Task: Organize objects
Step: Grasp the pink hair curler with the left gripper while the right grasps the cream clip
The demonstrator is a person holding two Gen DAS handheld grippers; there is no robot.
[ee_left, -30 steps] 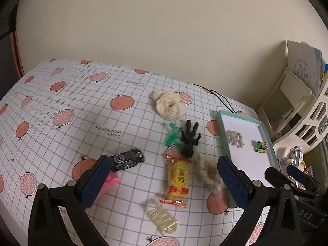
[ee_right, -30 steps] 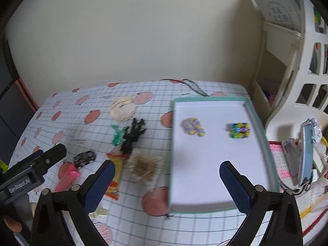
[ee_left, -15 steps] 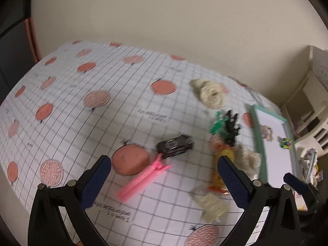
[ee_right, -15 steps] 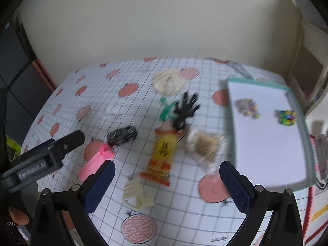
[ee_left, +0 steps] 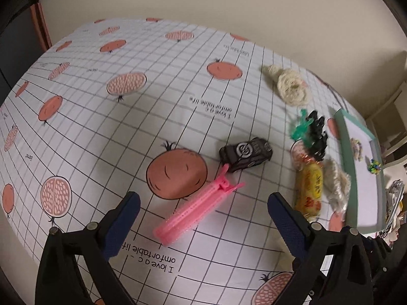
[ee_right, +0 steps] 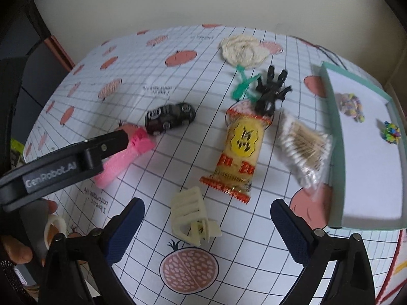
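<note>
— Pink plastic is between the fingers of the left claw (ee_left: 203,218): a pink hair clip (ee_left: 195,209) lies on the tabletop (ee_left: 101,127) just ahead of the gap, and the fingers stand wide apart, not touching it.

— What is beyond the clip?

— A black toy car (ee_left: 245,153), touching the far tip of the clip. Further to the right of this claw are a yellow snack packet (ee_left: 309,188) and a bag of cotton swabs (ee_left: 335,185), then a teal tray (ee_left: 349,162).

— And the right claw (ee_right: 207,221)?

— Also spread open, holding nothing. A cream hair claw clip (ee_right: 192,217) lies between its fingers, close to the tips. Ahead are the snack packet and the cotton swabs, side by side. A black toy hand (ee_right: 271,91) and a green plastic piece (ee_right: 241,84) are further ahead, then a cream crochet piece (ee_right: 243,49). The tray is on its right, with two small colourful items inside.
</note>
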